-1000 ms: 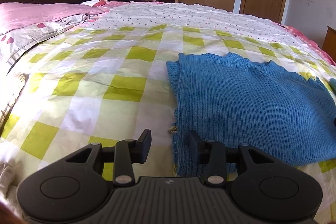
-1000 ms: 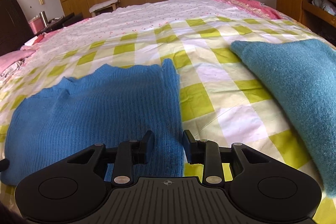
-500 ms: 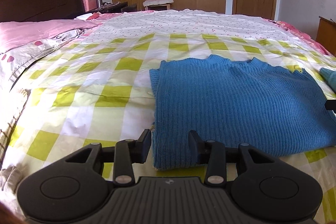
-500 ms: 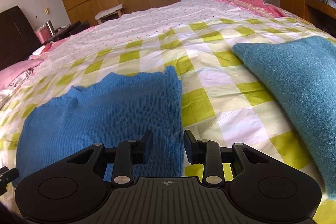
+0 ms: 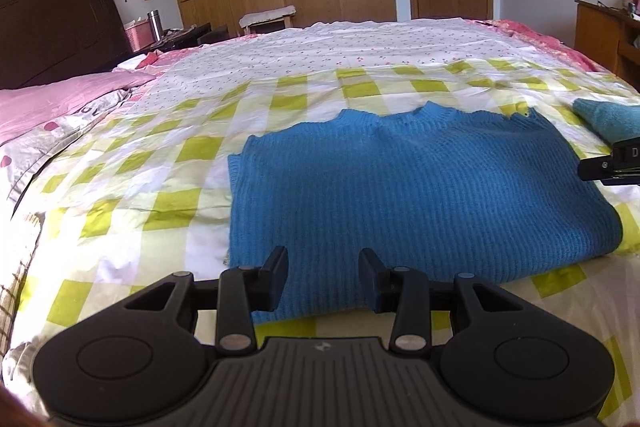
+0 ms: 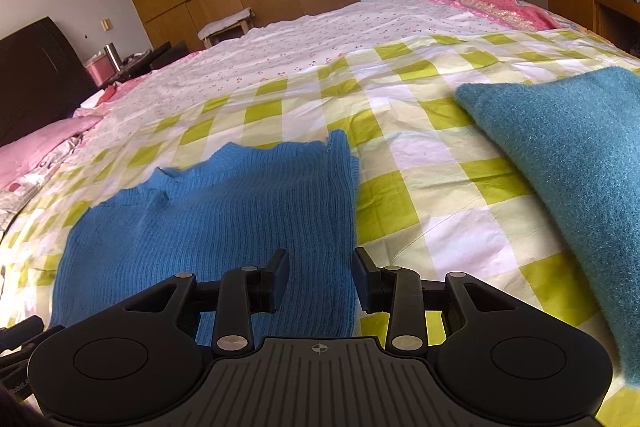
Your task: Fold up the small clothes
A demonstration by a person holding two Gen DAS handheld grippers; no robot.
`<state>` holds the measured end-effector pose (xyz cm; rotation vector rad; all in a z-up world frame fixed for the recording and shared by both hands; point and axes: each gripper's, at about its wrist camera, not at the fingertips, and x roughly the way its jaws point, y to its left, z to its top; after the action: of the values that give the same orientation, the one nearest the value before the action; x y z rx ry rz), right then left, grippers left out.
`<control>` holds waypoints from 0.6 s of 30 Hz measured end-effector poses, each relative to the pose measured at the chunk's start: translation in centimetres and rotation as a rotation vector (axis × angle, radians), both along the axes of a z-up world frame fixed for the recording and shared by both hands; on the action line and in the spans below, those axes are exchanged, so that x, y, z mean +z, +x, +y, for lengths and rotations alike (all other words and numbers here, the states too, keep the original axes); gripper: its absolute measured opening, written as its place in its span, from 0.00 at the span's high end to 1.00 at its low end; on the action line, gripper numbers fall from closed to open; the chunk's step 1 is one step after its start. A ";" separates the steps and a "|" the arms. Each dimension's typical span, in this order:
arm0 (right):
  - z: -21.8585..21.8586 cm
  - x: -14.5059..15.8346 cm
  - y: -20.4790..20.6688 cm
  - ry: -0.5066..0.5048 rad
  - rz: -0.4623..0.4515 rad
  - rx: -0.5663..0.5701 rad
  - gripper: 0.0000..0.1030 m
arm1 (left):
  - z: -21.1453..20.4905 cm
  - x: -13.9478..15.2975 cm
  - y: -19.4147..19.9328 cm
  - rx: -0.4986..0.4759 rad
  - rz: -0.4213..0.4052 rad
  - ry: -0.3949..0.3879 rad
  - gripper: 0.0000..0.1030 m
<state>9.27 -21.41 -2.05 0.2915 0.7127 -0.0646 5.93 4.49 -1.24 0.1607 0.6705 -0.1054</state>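
Blue ribbed knit sweater (image 5: pixel 420 195) lies flat and folded on the yellow-and-white checked bed sheet (image 5: pixel 160 187). The left gripper (image 5: pixel 323 277) and right gripper (image 6: pixel 320 277) hang over its near edge, jaws apart, holding nothing. A fuzzy teal cloth (image 6: pixel 568 167) lies right. Bare sheet spreads left and far.

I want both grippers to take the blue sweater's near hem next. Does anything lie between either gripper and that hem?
Nothing visible does. The left gripper and right gripper both hang open just above the blue sweater, its near hem showing bare between their fingers. The teal garment lies apart, off to the right.
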 end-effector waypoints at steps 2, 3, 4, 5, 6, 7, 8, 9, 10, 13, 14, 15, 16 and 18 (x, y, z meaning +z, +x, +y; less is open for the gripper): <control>0.1 0.2 -0.2 -0.036 0.000 0.001 0.67 | -1.3 0.0 -0.3 -0.030 -0.012 0.017 0.56; 0.2 0.3 -0.3 -0.052 -0.001 0.000 0.67 | -2.0 -0.1 -0.5 -0.045 -0.015 0.029 0.56; 0.2 0.4 -0.4 -0.068 -0.002 -0.001 0.67 | -2.6 -0.2 -0.6 -0.058 -0.015 0.039 0.56; 0.2 0.6 -0.6 -0.091 -0.006 0.000 0.67 | -3.4 -0.2 -0.7 -0.075 -0.012 0.051 0.56; 0.4 0.7 -0.7 -0.119 -0.011 0.002 0.67 | -4.0 -0.3 -0.8 -0.088 -0.010 0.060 0.56; 0.5 0.9 -0.8 -0.148 -0.017 0.002 0.67 | -4.6 -0.3 -0.9 -0.099 -0.011 0.067 0.56; 0.5 1.0 -1.0 -0.172 -0.022 0.002 0.67 | -5.3 -0.3 -1.1 -0.113 -0.016 0.077 0.56; 0.5 1.2 -1.1 -0.182 -0.025 0.004 0.67 | -5.9 -0.3 -1.2 -0.126 -0.023 0.086 0.56; 0.4 1.2 -1.2 -0.185 -0.026 0.006 0.67 | -6.4 -0.4 -1.4 -0.137 -0.030 0.095 0.56; -0.1 1.3 -1.5 -0.184 -0.019 0.012 0.67 | -8.4 -0.6 -2.0 -0.180 -0.054 0.134 0.56; -0.2 1.3 -1.6 -0.189 -0.018 0.013 0.67 | -9.1 -0.7 -2.2 -0.195 -0.060 0.145 0.56; -0.4 1.3 -1.8 -0.193 -0.019 0.015 0.67 | -9.7 -0.8 -2.3 -0.209 -0.065 0.156 0.56; -0.7 1.3 -1.9 -0.193 -0.018 0.018 0.67 | -10.2 -0.9 -2.4 -0.222 -0.068 0.165 0.56; -1.4 1.4 -2.3 -0.174 -0.015 0.016 0.67 | -11.2 -1.2 -2.5 -0.252 -0.078 0.186 0.56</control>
<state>6.97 -22.82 -0.68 0.1195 0.6892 -0.1084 3.38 -6.76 -2.46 0.4264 0.5791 -0.2781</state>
